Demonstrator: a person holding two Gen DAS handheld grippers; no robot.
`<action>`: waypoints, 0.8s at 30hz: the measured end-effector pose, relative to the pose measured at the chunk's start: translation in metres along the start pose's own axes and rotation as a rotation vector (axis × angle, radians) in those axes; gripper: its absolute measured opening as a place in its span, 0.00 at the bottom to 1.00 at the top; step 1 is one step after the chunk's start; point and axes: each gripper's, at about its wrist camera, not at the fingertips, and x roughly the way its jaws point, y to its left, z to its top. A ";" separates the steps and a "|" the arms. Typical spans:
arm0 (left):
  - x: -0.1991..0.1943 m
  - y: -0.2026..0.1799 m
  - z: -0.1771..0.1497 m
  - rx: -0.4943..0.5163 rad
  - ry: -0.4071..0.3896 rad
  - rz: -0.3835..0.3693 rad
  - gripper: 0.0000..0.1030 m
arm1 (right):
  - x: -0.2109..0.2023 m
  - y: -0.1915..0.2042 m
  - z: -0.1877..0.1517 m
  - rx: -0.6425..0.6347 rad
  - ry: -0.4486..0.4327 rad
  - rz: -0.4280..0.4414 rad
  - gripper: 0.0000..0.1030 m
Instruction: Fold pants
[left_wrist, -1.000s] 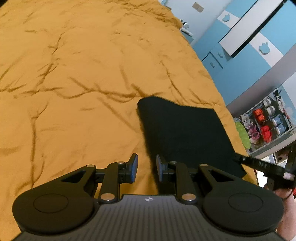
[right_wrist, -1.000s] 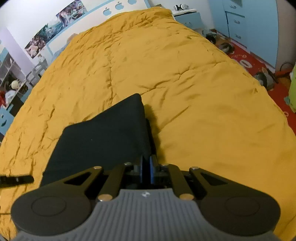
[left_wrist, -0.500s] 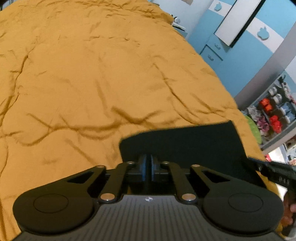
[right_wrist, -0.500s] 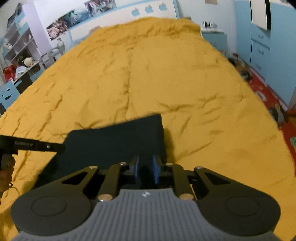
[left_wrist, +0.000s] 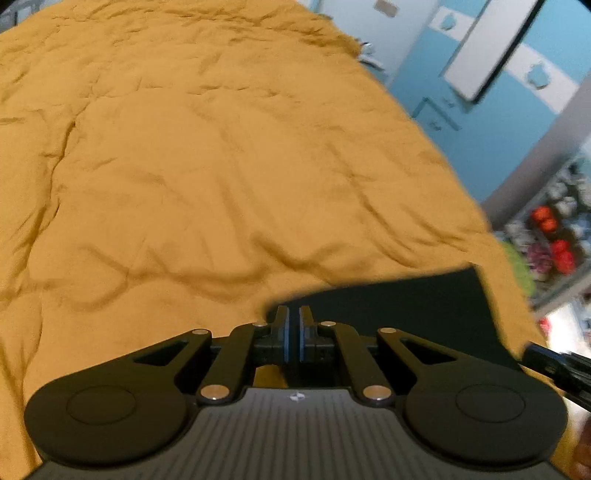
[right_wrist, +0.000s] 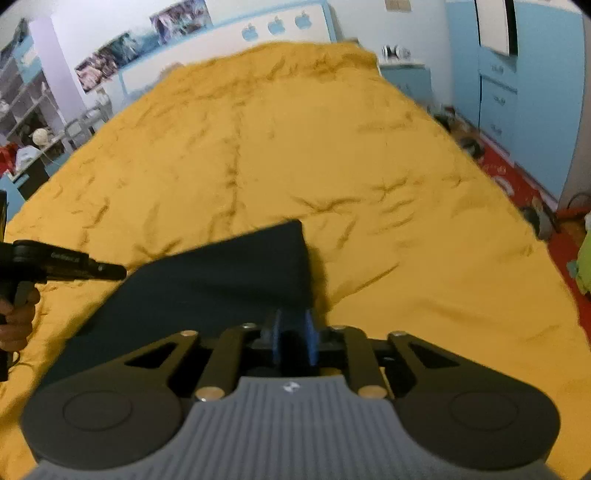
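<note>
The black pants lie folded into a flat rectangle on the mustard-yellow bedspread. In the left wrist view the pants sit just ahead and to the right of my left gripper, whose jaws are shut with nothing between them, at the fold's near-left corner. My right gripper hovers at the near right corner of the pants with its jaws slightly apart and empty. The left gripper's body shows at the left edge of the right wrist view.
The bedspread stretches far ahead. Blue cabinets and a red floor mat lie to the right of the bed. Shelves with small items stand beyond the bed's right edge.
My left gripper closed from open and pulled back from the pants. My right gripper opened off the pants' edge and lifted away. The pants stay flat.
</note>
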 end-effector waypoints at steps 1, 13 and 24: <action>-0.012 -0.003 -0.008 -0.001 0.002 -0.017 0.04 | -0.009 0.004 -0.002 -0.007 -0.012 0.010 0.13; -0.027 -0.012 -0.104 -0.100 0.193 -0.125 0.03 | -0.028 0.027 -0.069 -0.068 0.026 -0.044 0.20; -0.067 -0.007 -0.110 -0.047 0.258 -0.165 0.05 | -0.050 0.018 -0.066 -0.032 0.049 0.012 0.37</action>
